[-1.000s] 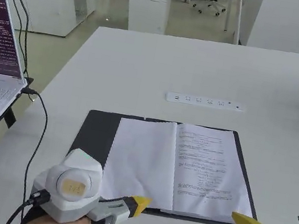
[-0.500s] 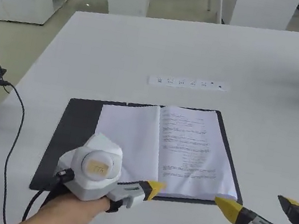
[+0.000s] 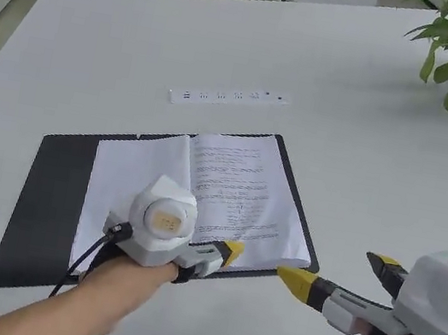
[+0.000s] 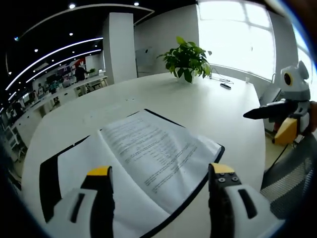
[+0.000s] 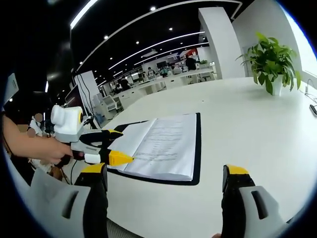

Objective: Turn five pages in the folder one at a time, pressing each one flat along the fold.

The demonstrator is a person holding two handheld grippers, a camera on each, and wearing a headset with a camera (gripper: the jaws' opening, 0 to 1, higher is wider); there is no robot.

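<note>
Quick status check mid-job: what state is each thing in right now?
Folder: open, flat on the table.
Printed page: lying flat on the right side, not lifted.
Left gripper: open, over the folder's near edge, holding nothing.
Right gripper: open, off the folder to its right, holding nothing.
Power strip: no plugs visible.

The right gripper (image 5: 164,171) has its jaws spread apart at the bottom, the folder (image 5: 163,144) lies unfolded mid-frame, and the left gripper (image 5: 118,145) is at its left edge.
</note>
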